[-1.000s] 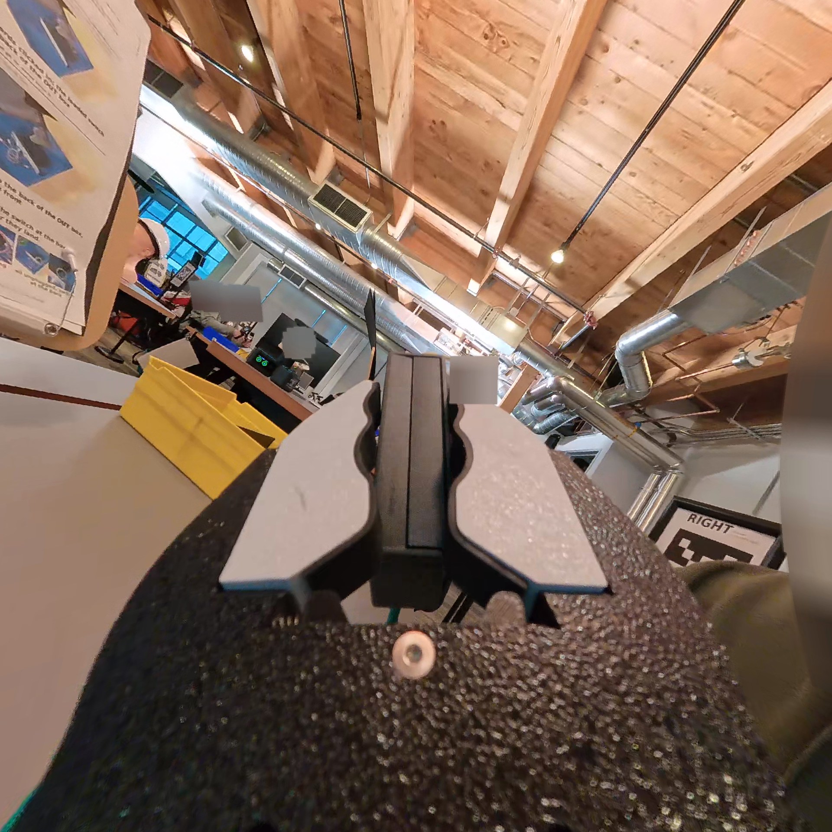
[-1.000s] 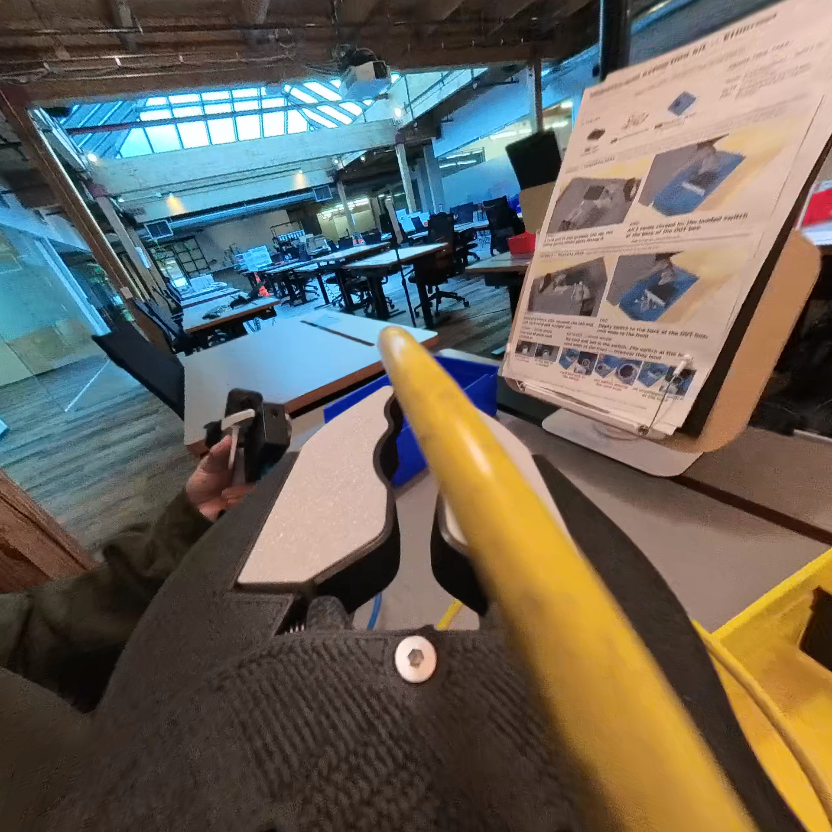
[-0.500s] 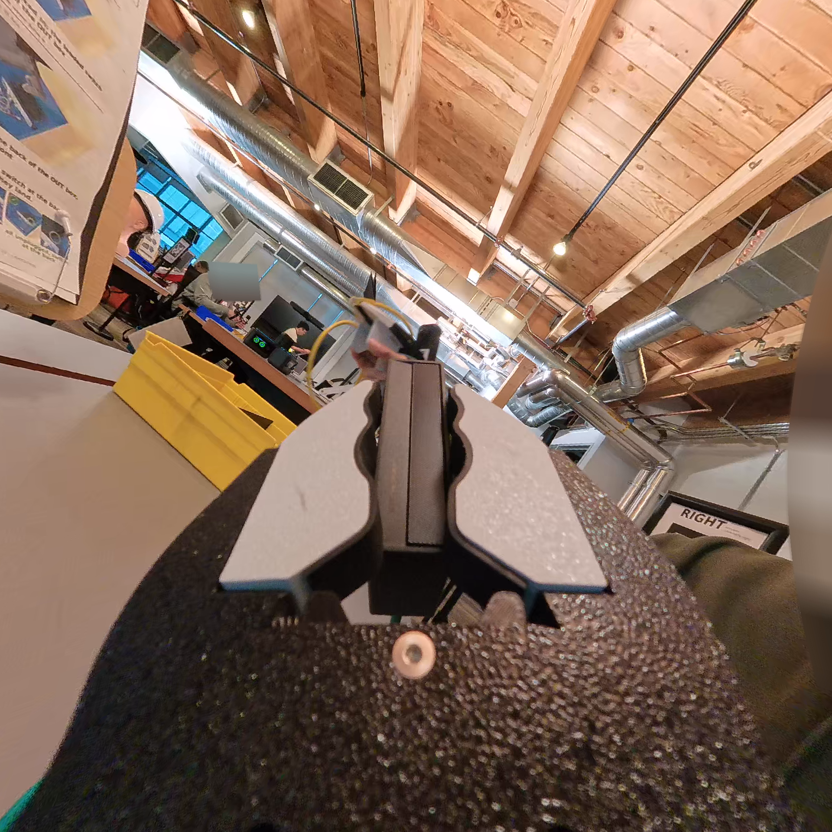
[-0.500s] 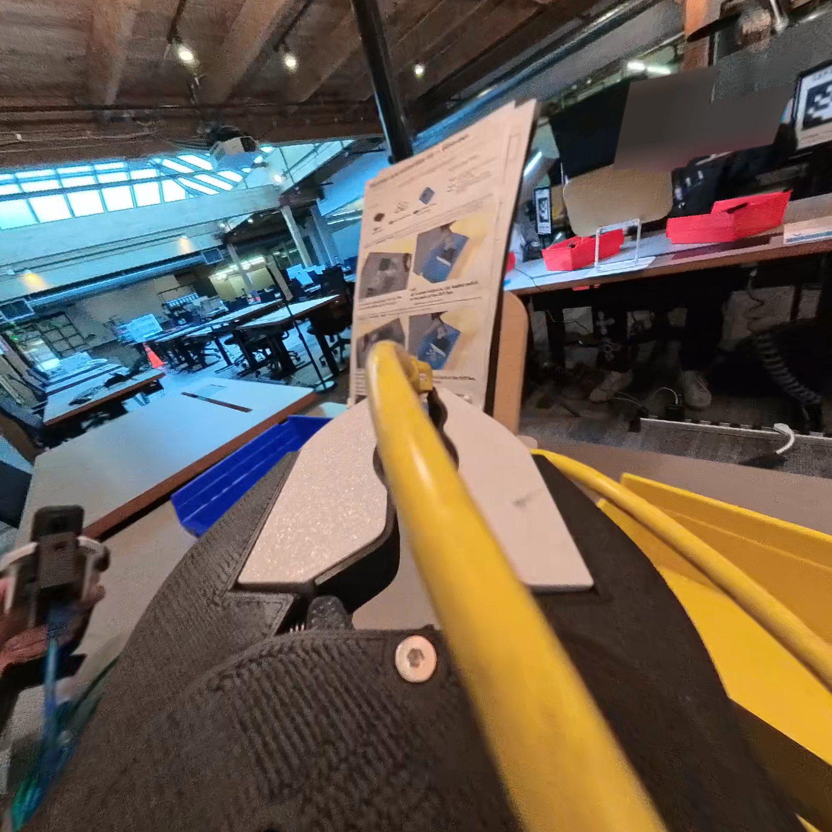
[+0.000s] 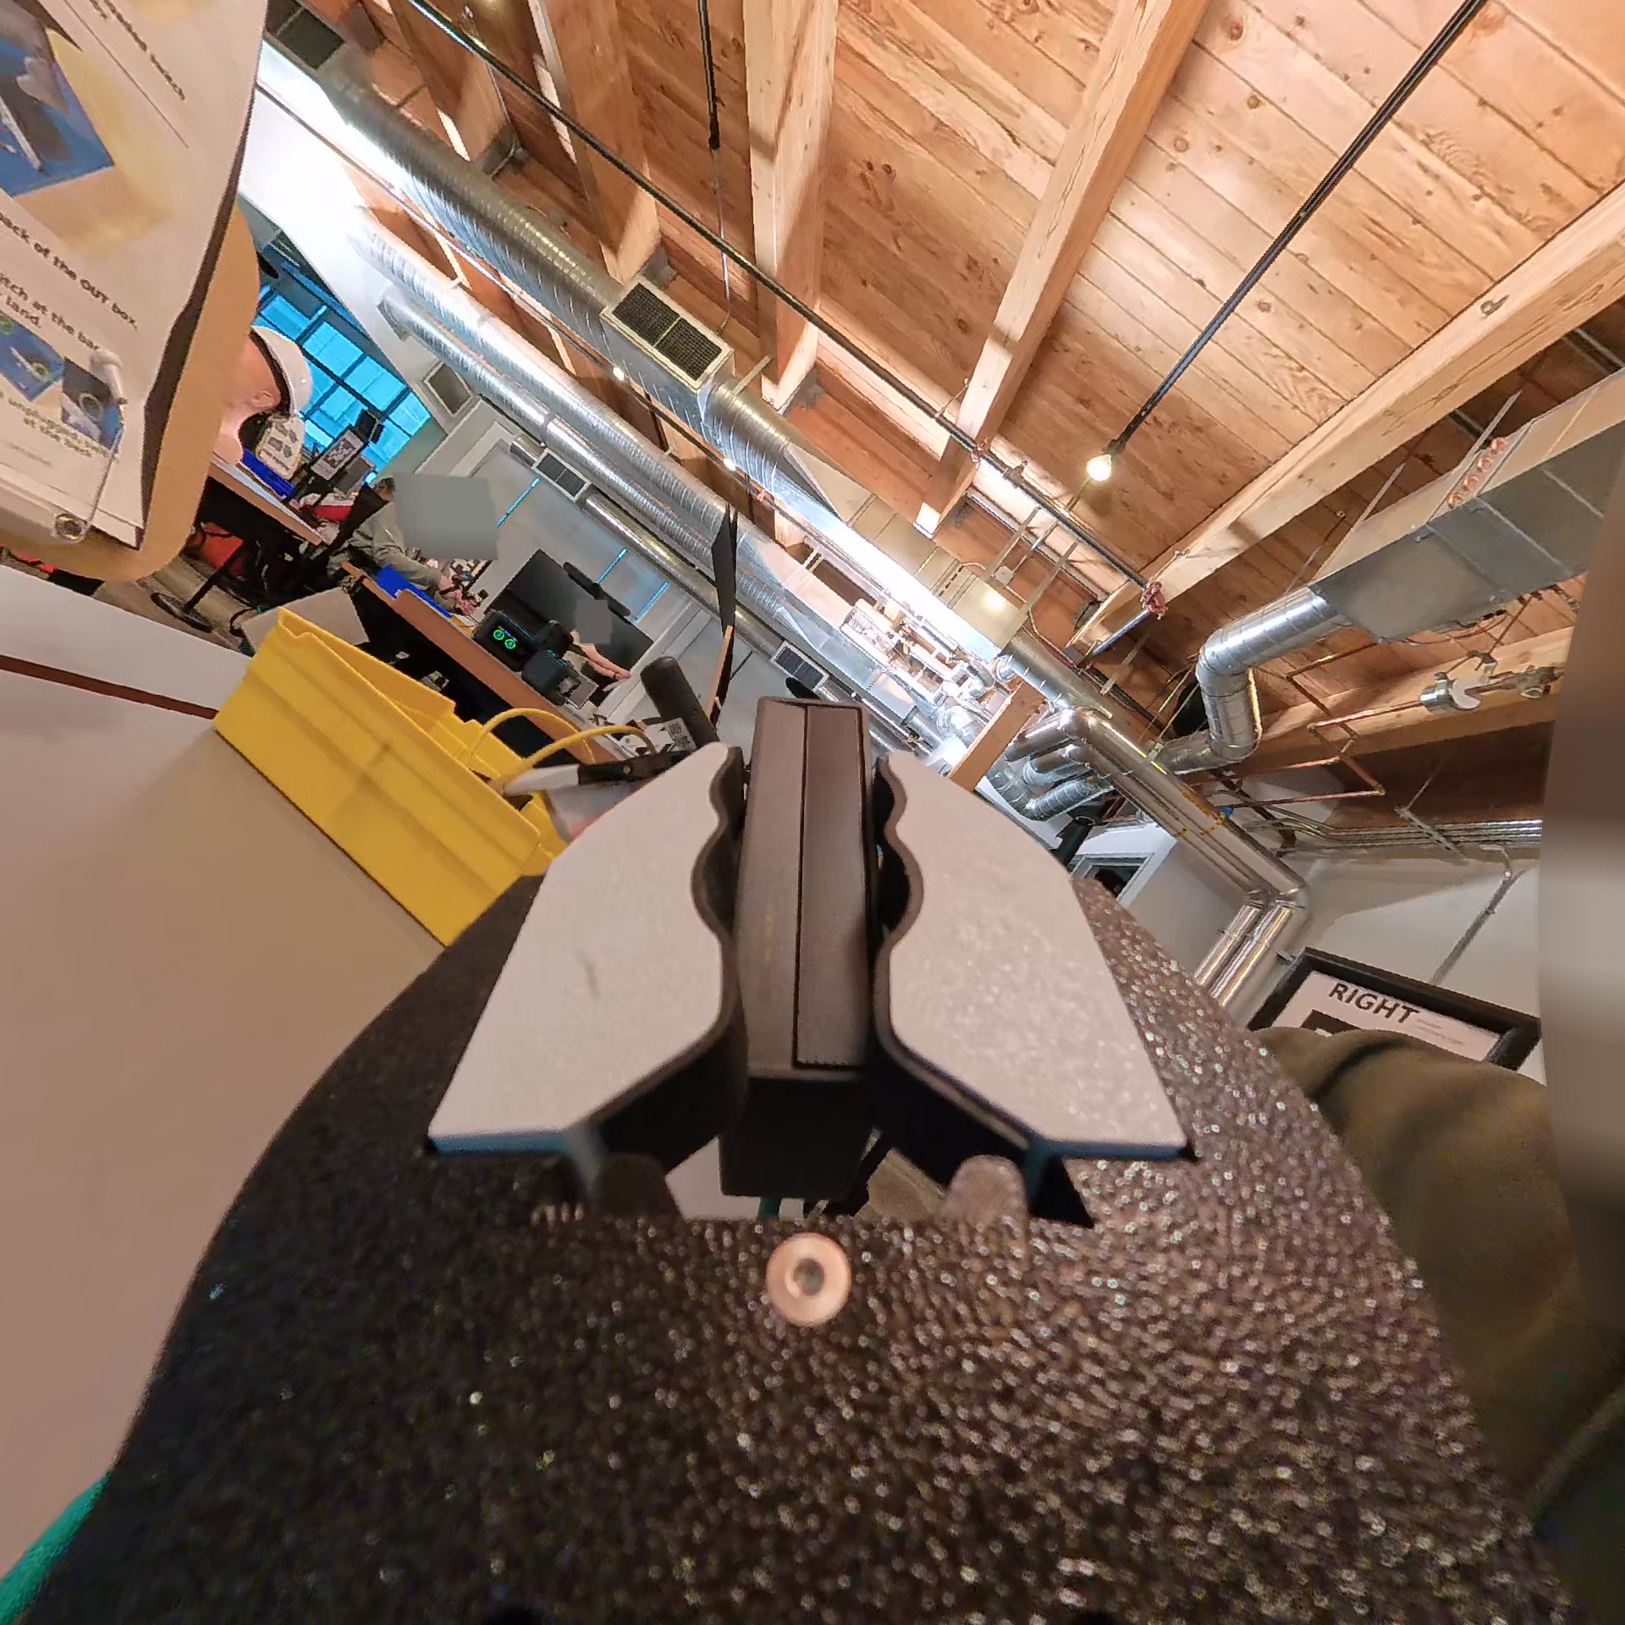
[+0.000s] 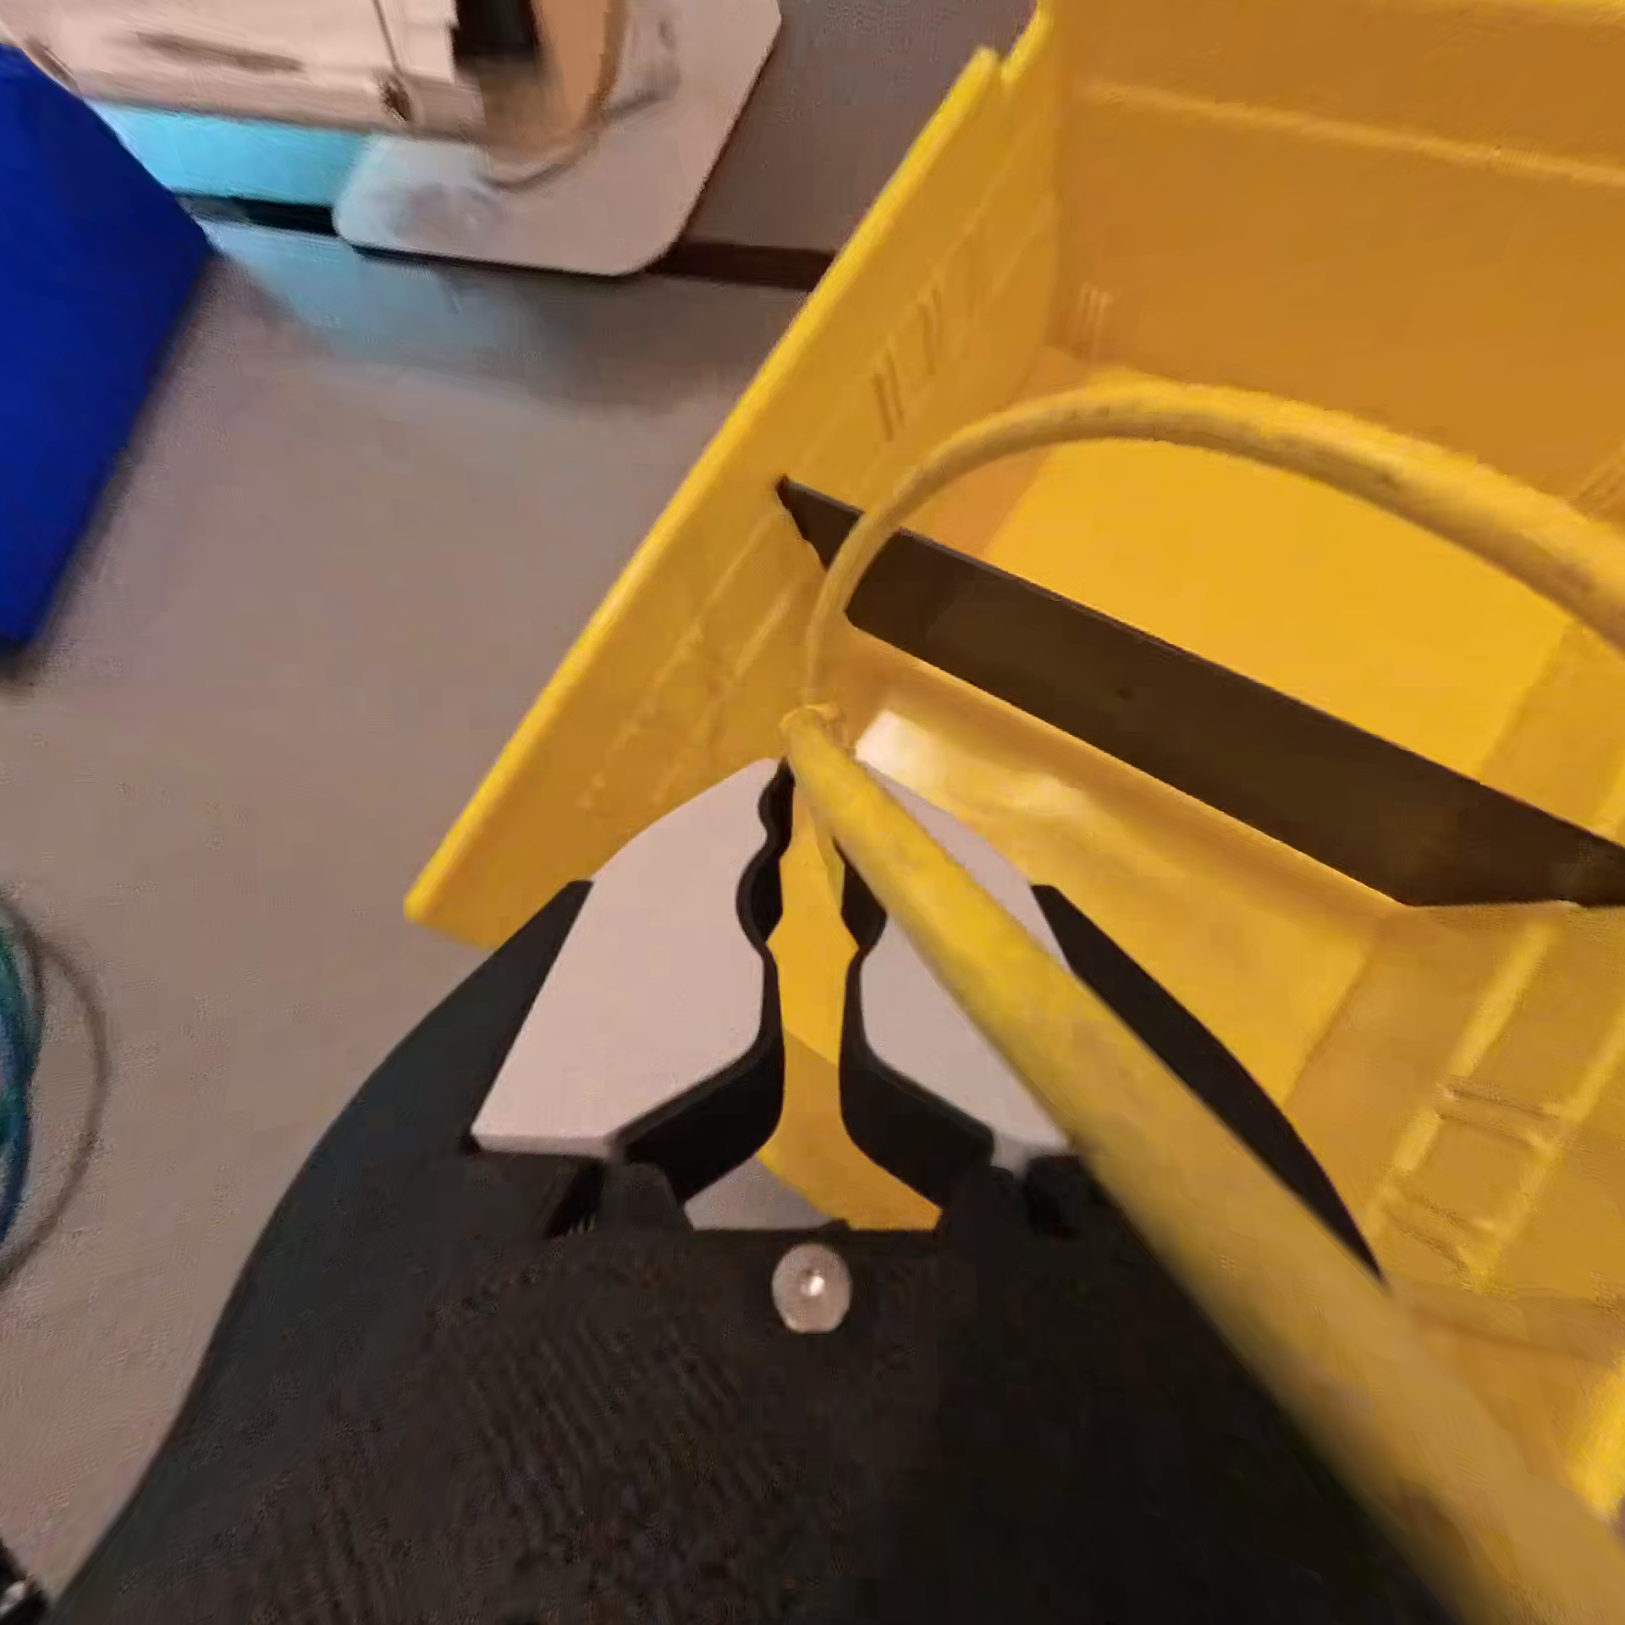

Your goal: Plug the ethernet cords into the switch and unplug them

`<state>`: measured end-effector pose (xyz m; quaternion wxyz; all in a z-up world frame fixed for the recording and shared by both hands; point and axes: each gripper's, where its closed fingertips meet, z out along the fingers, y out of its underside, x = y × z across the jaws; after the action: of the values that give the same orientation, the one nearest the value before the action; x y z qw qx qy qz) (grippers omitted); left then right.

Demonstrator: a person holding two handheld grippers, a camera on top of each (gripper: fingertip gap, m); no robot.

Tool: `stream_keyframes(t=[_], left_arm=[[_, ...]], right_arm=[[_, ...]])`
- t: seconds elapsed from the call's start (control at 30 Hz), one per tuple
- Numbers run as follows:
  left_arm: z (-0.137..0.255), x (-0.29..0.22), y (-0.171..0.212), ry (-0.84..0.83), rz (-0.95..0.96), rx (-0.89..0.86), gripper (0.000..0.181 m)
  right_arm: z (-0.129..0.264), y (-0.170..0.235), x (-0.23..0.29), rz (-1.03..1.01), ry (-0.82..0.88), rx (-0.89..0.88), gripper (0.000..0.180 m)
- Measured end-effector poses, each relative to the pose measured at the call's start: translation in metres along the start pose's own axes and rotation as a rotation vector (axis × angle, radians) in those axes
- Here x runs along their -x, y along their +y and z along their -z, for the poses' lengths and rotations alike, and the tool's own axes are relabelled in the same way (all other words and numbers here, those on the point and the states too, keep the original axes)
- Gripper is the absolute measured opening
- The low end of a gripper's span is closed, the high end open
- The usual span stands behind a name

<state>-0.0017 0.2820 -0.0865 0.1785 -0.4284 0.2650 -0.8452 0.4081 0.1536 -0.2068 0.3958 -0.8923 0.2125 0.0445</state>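
In the left wrist view my left gripper (image 5: 805,756) is shut on a flat black switch (image 5: 800,923), held edge-on and tilted up toward the ceiling. In the right wrist view my right gripper (image 6: 809,783) is shut on a yellow ethernet cord (image 6: 1011,967) at its fingertips. It hangs over the near corner of the yellow bin (image 6: 703,668). The cord loops up and to the right over the bin (image 6: 1231,422). The plug is hidden. The right gripper and the yellow cord (image 5: 545,730) also show farther off in the left wrist view, beside the yellow bin (image 5: 369,774).
A black divider (image 6: 1187,703) crosses the inside of the yellow bin. A blue bin (image 6: 70,369) stands at the left on the grey table (image 6: 352,615). A paper-sheet stand with a white base (image 6: 545,193) is at the back. Green and grey cables (image 6: 26,1055) lie at the left edge.
My right gripper has swung down from facing the room to over the yellow bin, still holding the yellow cord. My left gripper has stayed nearly still, shut on the switch.
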Motion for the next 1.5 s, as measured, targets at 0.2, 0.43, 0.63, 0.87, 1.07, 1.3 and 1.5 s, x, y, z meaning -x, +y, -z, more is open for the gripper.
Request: stream_keyframes(t=[0.2,0.43,0.63,0.87,1.07,1.3,1.5], left_arm=[[0.000,0.001,0.001,-0.004,0.004,-0.001,0.027],[-0.002,-0.001,0.003,0.005,0.001,0.006,0.027],[-0.003,0.002,0.005,-0.009,0.000,0.007,0.027],[0.000,0.019,0.002,-0.071,0.104,-0.078,0.027],[-0.002,0.034,0.017,-0.153,0.174,-0.082,0.027],[-0.014,0.017,0.031,-0.075,0.067,0.087,0.027],[-0.014,-0.009,0.043,0.028,-0.279,0.259,0.039]], right_arm=[[-0.004,0.048,0.004,0.033,-0.021,0.272,0.037],[0.009,0.056,-0.003,0.259,0.130,0.393,0.052],[0.024,0.021,0.108,0.354,-0.146,0.082,0.060],[0.072,0.054,0.348,0.228,-0.774,-0.395,0.037],[0.014,0.090,0.395,0.155,-0.840,-0.300,0.045],[0.017,0.109,0.399,0.328,-0.894,-0.131,0.006],[0.050,0.105,0.390,0.230,-1.145,0.028,0.005]])
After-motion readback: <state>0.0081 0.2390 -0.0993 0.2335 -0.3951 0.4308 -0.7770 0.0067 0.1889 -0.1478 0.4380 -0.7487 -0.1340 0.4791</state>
